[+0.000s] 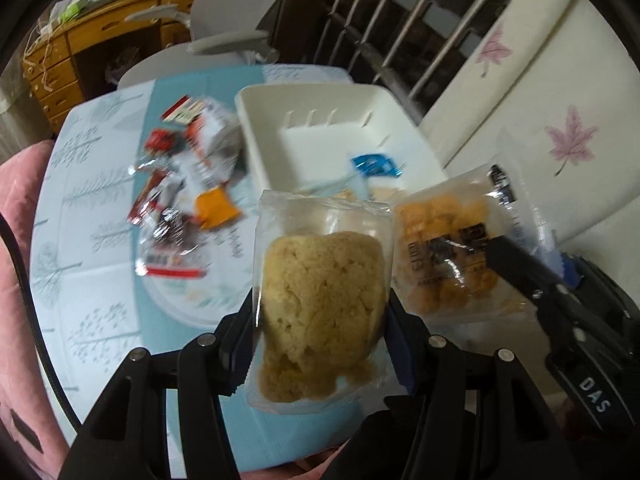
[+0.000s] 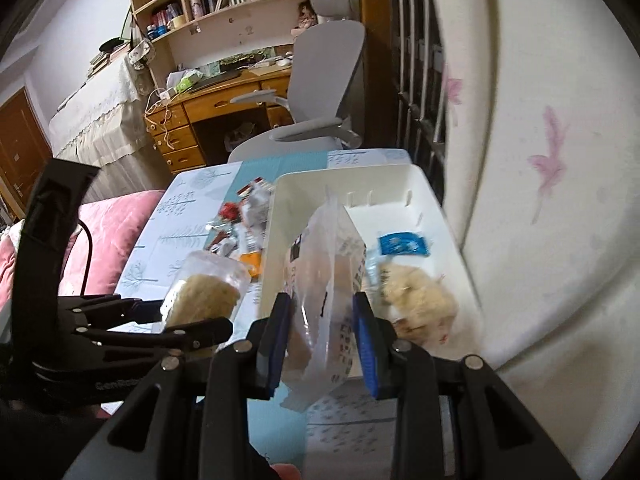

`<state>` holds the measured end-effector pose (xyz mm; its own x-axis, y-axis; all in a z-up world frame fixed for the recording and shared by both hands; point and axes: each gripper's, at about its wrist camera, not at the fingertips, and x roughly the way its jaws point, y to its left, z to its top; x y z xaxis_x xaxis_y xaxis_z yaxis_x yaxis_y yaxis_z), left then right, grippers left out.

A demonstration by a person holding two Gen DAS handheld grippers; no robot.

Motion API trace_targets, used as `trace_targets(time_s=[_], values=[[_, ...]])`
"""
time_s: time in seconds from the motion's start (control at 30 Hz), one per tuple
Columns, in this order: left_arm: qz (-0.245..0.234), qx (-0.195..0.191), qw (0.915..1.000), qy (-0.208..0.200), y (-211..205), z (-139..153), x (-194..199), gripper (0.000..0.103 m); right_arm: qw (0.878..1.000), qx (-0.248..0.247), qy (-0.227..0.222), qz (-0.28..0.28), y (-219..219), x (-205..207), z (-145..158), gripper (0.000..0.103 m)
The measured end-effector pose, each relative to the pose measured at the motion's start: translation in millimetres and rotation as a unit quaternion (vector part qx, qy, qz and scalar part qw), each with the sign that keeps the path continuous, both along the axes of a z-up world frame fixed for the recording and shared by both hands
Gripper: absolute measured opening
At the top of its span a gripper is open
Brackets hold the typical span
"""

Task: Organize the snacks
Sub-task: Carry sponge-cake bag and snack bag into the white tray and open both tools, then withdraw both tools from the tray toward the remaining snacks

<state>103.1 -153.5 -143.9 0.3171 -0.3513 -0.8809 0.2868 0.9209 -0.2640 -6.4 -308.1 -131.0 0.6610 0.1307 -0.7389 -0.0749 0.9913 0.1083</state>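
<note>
Both claws (image 1: 320, 320) (image 2: 322, 336) (pastry-laden) clamped.

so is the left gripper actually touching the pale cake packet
Touching. The left wrist view shows the left gripper with both fingers pressed against the sides of the pale cake packet, holding it off the table.

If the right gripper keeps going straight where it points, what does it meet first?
Probably the white bin: the right gripper, shut on its clear snack bag, aims over the near wall into it, though depth is unclear.
</note>
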Motion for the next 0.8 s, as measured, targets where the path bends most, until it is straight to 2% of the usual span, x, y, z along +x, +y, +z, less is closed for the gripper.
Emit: trace_targets(time_s=[0.2, 0.4, 0.43, 0.5, 0.53, 0.8], values=[[-0.003, -0.007, 0.9996, -0.026, -31, 12, 15, 0.056, 1.0, 0.002, -0.002, -0.004, -33, 13, 1, 0.031], [-0.002, -0.005, 0.9997, -0.025, -54, 10, 28, 0.056, 1.0, 0.011, -0.01, 0.01, -54, 22, -2, 0.032], [0.0, -0.004, 0.9997, -0.024, -57, 8, 30, 0.057, 1.0, 0.014, -0.006, 0.015, -56, 25, -4, 0.033], [0.006, 0.003, 0.9998, -0.02, -61, 5, 34, 0.077, 0.999, 0.021, 0.006, 0.024, -59, 29, -9, 0.034], [0.01, 0.005, 0.9997, -0.02, -60, 4, 35, 0.08, 0.999, 0.024, 0.011, 0.027, -59, 31, -12, 0.034], [0.028, 0.008, 0.9996, 0.005, -63, -10, 43, 0.083, 0.999, 0.024, 0.029, 0.031, -69, 39, -22, 0.035]])
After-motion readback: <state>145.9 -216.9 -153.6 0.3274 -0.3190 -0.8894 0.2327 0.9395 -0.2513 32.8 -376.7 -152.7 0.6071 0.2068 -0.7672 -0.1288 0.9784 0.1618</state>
